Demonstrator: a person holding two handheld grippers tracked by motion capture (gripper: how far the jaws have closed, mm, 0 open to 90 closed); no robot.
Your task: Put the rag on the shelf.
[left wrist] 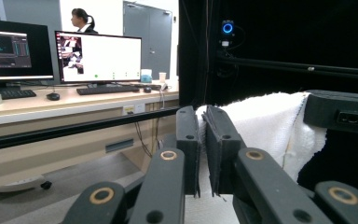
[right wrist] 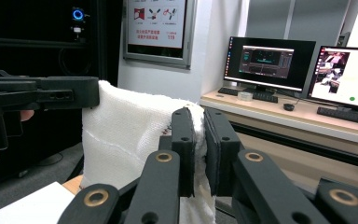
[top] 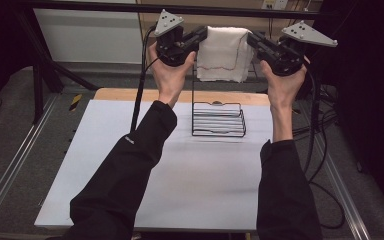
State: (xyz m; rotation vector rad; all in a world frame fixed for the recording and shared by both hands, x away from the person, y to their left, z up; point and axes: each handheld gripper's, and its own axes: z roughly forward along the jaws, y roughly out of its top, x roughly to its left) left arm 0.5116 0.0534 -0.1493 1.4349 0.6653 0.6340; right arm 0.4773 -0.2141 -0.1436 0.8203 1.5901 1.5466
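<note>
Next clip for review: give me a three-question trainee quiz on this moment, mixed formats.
1. True or false: the white towel lies flat on the table.
2. What is each hand-held gripper doing to the towel? A) hovering open above it B) shut on an upper corner of it C) pressing it down onto the table
3. Fill in: below the towel, on the table, stands a black ____ rack.

Key
1. False: it hangs in the air, stretched between the left hand-held gripper and the right hand-held gripper.
2. B: in each gripper view, the jaws are closed with white cloth pinched between them.
3. wire
</note>
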